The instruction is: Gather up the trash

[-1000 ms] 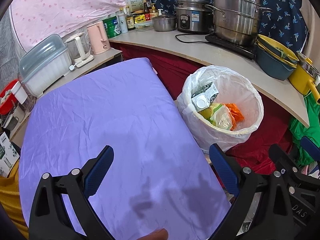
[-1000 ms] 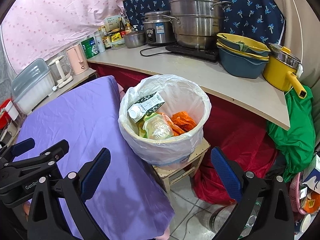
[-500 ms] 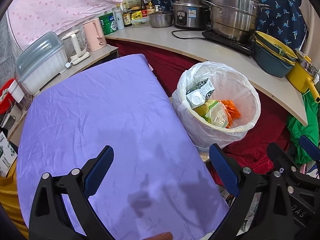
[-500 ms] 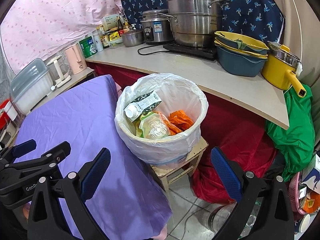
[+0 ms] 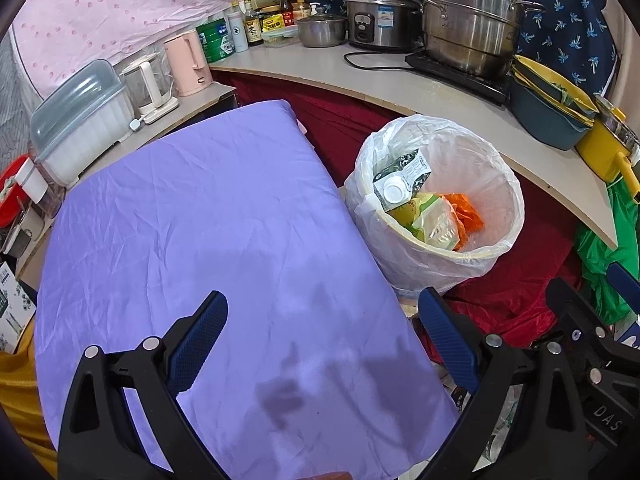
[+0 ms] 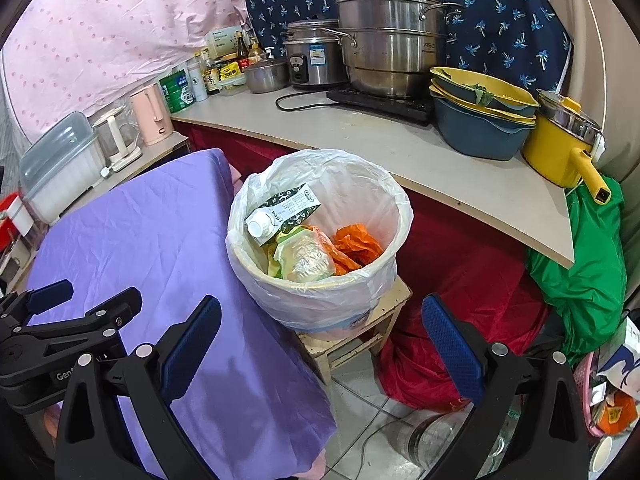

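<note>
While both tools hang apart from the bin, nothing is gripped.
Landmark: lined trash bin [image 6: 320, 240] on a small stool [image 6: 360, 332].
Left tool [image 5: 324, 344]: jaws spread wide, empty, over the purple-covered worktop [image 5: 192, 220] beside the bin.
Right tool [image 6: 320, 344]: jaws spread wide, empty, just before the bin.
Trash: milk carton [image 6: 280, 212], wrappers [image 6: 308, 256] inside the bin.
Risk: a careless nudge could tip the bin off its stool.

I see bright, even overhead light; soft shadows fall on the purple cloth [image 5: 208, 216]. Both views are sharp, with heavy fisheye bending and black corners.
</note>
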The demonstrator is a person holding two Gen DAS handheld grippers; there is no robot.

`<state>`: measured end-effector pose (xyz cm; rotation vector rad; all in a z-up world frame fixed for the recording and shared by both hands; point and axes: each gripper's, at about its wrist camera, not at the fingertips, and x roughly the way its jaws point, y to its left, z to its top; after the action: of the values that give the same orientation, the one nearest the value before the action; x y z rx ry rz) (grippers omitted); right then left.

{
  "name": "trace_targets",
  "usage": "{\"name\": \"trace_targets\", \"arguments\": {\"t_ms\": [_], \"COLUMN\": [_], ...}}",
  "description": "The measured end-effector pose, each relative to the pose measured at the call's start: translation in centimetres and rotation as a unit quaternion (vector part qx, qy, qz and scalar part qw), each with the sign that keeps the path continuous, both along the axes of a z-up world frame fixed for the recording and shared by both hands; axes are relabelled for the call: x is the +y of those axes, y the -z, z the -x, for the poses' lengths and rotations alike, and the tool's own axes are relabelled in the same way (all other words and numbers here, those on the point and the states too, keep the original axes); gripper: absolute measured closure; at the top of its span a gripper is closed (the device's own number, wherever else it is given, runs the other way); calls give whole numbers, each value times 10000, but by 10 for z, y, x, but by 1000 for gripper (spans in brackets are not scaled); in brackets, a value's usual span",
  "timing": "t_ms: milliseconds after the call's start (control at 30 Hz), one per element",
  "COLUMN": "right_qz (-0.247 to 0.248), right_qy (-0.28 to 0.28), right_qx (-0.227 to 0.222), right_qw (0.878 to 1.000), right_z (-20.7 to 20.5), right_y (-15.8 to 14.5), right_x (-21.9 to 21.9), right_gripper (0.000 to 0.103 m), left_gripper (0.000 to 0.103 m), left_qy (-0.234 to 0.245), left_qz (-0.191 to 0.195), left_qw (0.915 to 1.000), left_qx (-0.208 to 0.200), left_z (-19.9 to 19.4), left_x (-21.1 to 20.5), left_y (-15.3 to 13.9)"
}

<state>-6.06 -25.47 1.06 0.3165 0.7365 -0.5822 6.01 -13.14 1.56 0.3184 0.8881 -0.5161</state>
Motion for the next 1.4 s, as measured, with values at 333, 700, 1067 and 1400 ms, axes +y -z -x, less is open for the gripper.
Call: {"name": "trace_targets", "arguments": {"t_ms": [333, 700, 1067, 1400], "right_qz": [6, -26, -36, -31], "right_qy": [56, 50, 49, 52], "right_qx": [88, 99, 98, 66], "right_qw": [9999, 9999, 9999, 10000], "right_z": [-4, -9, -9, -11], "right_y": [6, 10, 11, 13], "right_x": [-10, -13, -13, -10], "right_gripper": [6, 6, 6, 6], "left_gripper": [11, 11, 11, 11], "left_qy": [-50, 18, 47, 62], "left_qz": [-69, -97, -100, -110], "left_qw": [10000, 9999, 9999, 9998], "left_qx": [13, -43, -81, -159], "left_z": [-7, -9, -8, -5], "left_x": [-4, -7, -7, -8], "left_y": [4, 7, 8, 7]}}
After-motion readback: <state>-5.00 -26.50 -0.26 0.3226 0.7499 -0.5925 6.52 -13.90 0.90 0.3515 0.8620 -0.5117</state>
